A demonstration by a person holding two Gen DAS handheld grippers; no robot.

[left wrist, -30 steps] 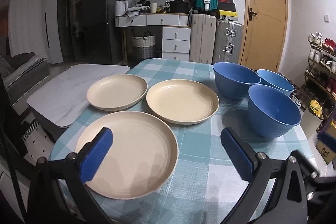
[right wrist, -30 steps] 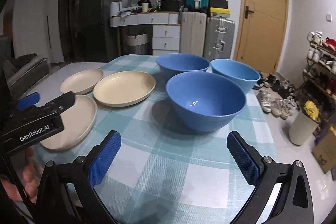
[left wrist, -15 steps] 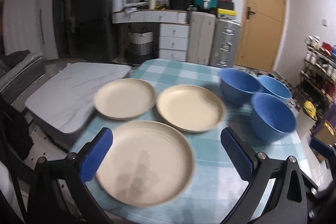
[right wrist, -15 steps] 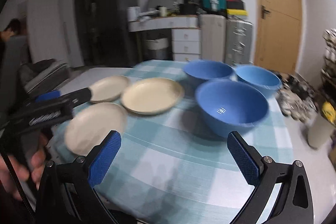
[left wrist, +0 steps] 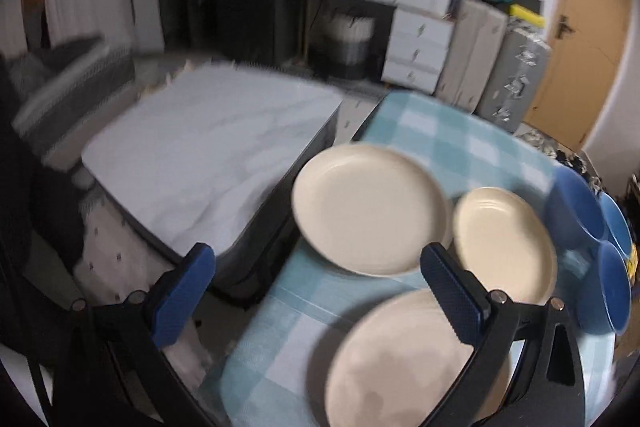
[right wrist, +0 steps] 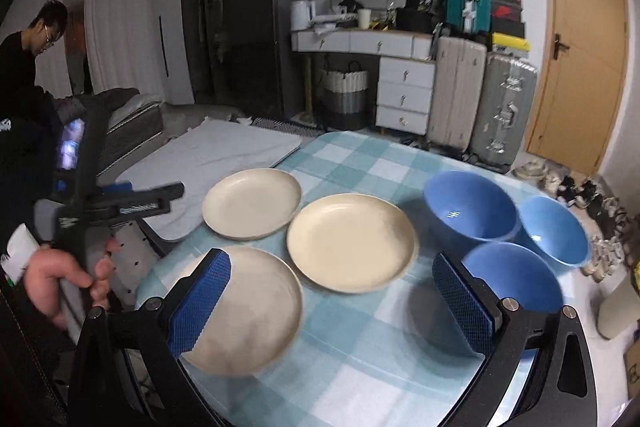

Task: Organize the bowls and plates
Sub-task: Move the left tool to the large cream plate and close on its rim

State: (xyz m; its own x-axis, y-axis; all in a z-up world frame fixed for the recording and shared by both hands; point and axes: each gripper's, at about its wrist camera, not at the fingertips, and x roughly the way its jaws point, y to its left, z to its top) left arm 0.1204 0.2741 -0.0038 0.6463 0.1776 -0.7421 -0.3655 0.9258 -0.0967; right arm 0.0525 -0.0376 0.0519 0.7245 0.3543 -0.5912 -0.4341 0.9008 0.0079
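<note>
Right wrist view: three cream plates and three blue bowls sit on a round table (right wrist: 360,359) covered in a blue-and-white checked cloth. Taking the middle plate (right wrist: 350,241) as landmark, the near plate (right wrist: 256,311) lies just beside it toward the camera and to the left, while the far plate (right wrist: 252,203) lies just beside it, farther back and to the left. The largest bowl (right wrist: 470,205) stands to the right of the middle plate, with the lighter bowl (right wrist: 554,229) and the near bowl (right wrist: 514,277) clustered close beyond it. The right gripper (right wrist: 326,301) hovers above the cloth, jaws wide apart and empty. A hand (right wrist: 66,281) grips the left gripper (left wrist: 320,293) left of the plates; in the blurred left wrist view its jaws stand apart, holding nothing.
</note>
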